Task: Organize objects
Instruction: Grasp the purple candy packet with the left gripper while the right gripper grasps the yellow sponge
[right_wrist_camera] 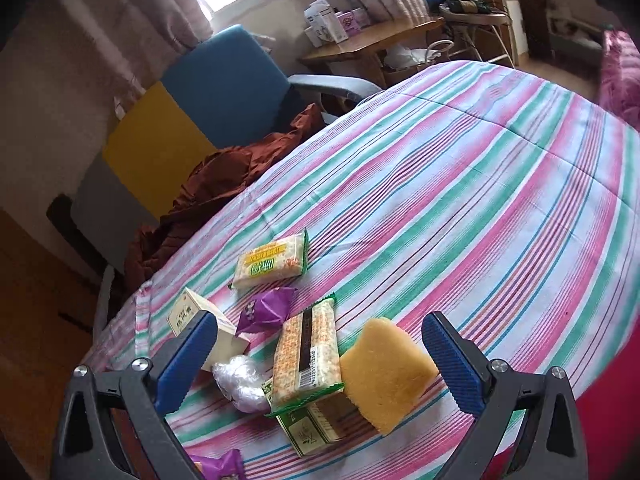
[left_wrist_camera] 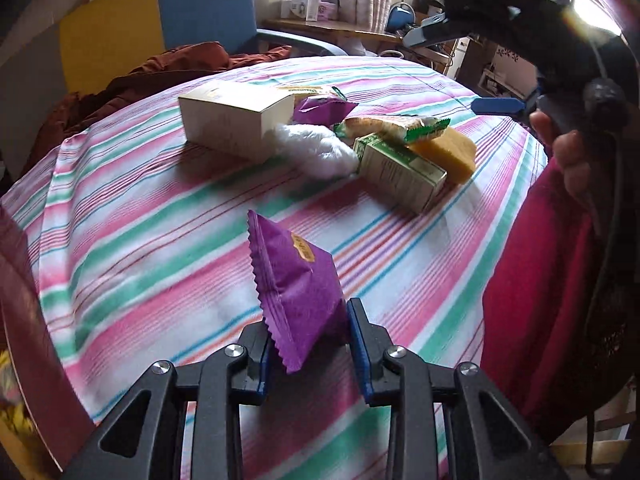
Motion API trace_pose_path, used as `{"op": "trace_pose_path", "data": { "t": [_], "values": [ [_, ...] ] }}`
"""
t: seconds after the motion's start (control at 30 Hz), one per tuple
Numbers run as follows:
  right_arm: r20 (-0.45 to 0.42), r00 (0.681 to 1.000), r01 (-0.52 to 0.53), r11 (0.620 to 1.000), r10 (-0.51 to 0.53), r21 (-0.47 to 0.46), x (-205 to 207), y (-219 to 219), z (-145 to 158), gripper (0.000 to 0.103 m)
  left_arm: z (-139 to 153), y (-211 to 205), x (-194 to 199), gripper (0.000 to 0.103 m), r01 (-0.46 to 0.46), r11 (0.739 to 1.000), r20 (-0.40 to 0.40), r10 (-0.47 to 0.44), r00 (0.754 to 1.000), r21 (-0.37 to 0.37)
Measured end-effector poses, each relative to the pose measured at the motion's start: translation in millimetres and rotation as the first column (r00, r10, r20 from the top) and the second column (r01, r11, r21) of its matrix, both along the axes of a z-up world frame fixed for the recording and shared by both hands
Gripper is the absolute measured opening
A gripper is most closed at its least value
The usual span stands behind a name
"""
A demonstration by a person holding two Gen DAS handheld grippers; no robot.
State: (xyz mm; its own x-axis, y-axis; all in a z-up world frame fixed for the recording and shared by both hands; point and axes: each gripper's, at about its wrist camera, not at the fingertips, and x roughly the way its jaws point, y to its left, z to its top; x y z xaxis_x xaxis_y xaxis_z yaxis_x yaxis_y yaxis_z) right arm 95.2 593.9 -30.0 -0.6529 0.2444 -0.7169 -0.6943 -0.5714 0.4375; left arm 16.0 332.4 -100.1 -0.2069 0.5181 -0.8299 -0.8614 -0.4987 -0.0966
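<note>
1. Left claw (left_wrist_camera: 308,344) was clamped on a purple snack packet (left_wrist_camera: 296,280), lifted just above the striped bedcover (left_wrist_camera: 160,216).
2. Right claw (right_wrist_camera: 320,364) hung wide open, holding nothing, over the pile of things.
3. In the pile: a yellow sponge (right_wrist_camera: 386,374) leaning on a green box (right_wrist_camera: 316,424), with a cracker pack (right_wrist_camera: 306,356) across that box.
4. A second purple packet (right_wrist_camera: 266,308) lay beside a white box (left_wrist_camera: 236,120); another cracker pack (right_wrist_camera: 270,266) lay apart.
</note>
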Motion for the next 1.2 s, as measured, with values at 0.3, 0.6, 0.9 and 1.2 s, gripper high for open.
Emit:
{"op": "trace_pose_path", "data": {
  "t": [0.3, 0.6, 0.9, 1.2],
  "values": [
    [-0.013, 0.999, 0.039, 0.999, -0.039, 0.009, 8.4, 1.1, -0.4, 0.099, -1.9, -8.0, 0.7, 0.030, -0.016, 1.000, 0.003, 0.016, 1.000, 0.018],
    [0.057, 0.998, 0.033, 0.997, -0.029, -0.066, 1.3, 0.8, -13.7, 0.098, -2.0, -18.0, 1.7, 0.030, -0.007, 0.999, 0.003, 0.007, 1.000, 0.039],
    [0.453, 0.858, -0.289, 0.956, 0.242, 0.038, -7.2, -6.5, 2.3, 0.097, -2.2, -21.9, -0.1, 0.030, -0.013, 0.998, 0.029, 0.011, 1.000, 0.059],
    [0.656, 0.656, -0.505, 0.863, 0.372, 0.015, -33.4, -9.1, -36.5, 0.097, -2.2, -20.3, 0.0, 0.030, 0.003, 0.999, 0.022, -0.004, 1.000, 0.049]
  ]
}}
